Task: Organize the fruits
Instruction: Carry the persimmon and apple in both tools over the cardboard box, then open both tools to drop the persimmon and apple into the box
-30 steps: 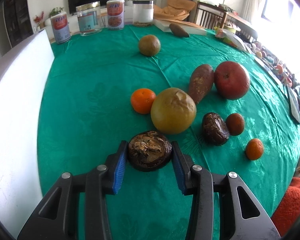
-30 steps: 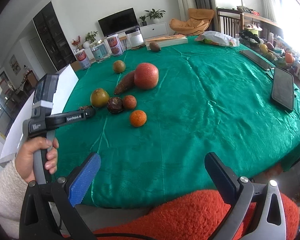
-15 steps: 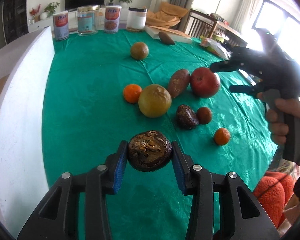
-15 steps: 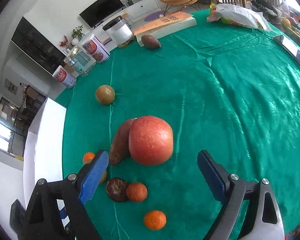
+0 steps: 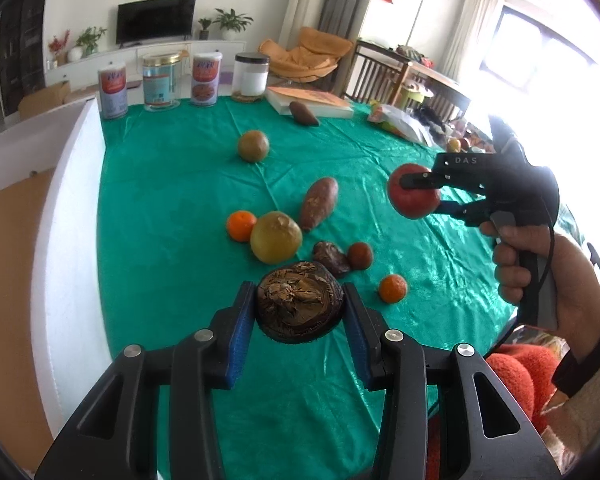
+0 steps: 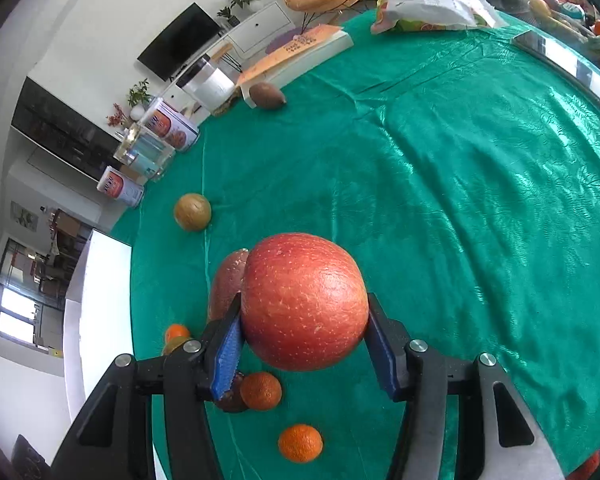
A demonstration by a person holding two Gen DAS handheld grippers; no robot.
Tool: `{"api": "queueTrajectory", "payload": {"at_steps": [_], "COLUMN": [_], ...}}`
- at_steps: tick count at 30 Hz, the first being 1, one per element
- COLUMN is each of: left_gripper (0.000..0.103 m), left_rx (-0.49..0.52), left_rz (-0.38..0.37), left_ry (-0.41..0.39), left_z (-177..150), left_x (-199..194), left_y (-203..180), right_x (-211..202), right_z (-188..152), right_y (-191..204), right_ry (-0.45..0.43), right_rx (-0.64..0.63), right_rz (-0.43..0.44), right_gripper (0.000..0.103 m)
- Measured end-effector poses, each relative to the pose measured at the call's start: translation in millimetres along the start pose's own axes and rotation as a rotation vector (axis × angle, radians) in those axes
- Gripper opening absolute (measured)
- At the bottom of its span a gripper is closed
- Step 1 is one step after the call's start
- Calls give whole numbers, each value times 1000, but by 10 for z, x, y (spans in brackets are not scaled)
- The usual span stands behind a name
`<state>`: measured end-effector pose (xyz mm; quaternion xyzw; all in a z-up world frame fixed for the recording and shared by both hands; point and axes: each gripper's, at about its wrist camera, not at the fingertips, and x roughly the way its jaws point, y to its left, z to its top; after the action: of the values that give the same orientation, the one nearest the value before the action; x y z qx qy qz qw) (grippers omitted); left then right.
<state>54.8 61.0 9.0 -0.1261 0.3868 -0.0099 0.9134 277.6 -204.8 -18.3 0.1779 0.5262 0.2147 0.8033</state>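
A: Left gripper (image 5: pixel 300 312)?
B: Clamped on the dark wrinkled fruit (image 5: pixel 299 307); blue pads press both flanks, and the fruit is held above the green tablecloth (image 5: pixel 172 184).
A: Right gripper (image 6: pixel 304 344)?
B: Jaws have just been closing. The big red fruit (image 6: pixel 304 302) sits between them, pads against its left and right sides.
A: The rest?
B: Sweet potato (image 5: pixel 319 203), yellow-green fruit (image 5: pixel 276 237) and small oranges (image 5: pixel 241 225) lie loose on the cloth, between the two grippers.

- Sweet potato (image 6: pixel 226 284) at nine o'clock of the red apple (image 6: pixel 304 300), half hidden behind it.
- Dark fruit (image 6: pixel 232 400) mostly hidden behind the blue pad (image 6: pixel 228 352).
- Can labels (image 5: pixel 114 84) too small to read.
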Motion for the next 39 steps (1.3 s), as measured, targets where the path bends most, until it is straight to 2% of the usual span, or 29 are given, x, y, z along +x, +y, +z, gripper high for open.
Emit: {"api": "queueTrajectory", "payload": {"at_steps": [4,9,14,18,22,26,32,39], "left_gripper": [44,44,44,44,44,44,44,45], "left_rx": [-25,-69,-148,-257,-339,-394,-437,-431], "left_rz": [-33,-14,129,288,409,479,504,525], "left_ry": [-39,-94,-118,-103,-74,-41,6,6], "left_z": [92,129,52,-117,-317,-496,-654,-692], "left_x": [-277,-787,-1153,-1243,-1229,-1145,-985,-1016], "left_y": [37,291,864,1477,1962,2277,2473,2504], "right_x": [-316,-491,-343,-63,302,647,1042,1161], "right_z": [-91,-452,-1010,-1487,-1935,-2266,-2530,-2726], "right_y": [249,944,1858,2524,3013,3304,3558,3636], "right_ry": [-11,34,142,244,323,376,366,304], "right_rx": [-47,-128,-255,-364,-494,-614,-779,-944], "right_rz": [85,283,465,542,521,475,367,267], "right_gripper": [55,55,55,55,55,55,55,56]}}
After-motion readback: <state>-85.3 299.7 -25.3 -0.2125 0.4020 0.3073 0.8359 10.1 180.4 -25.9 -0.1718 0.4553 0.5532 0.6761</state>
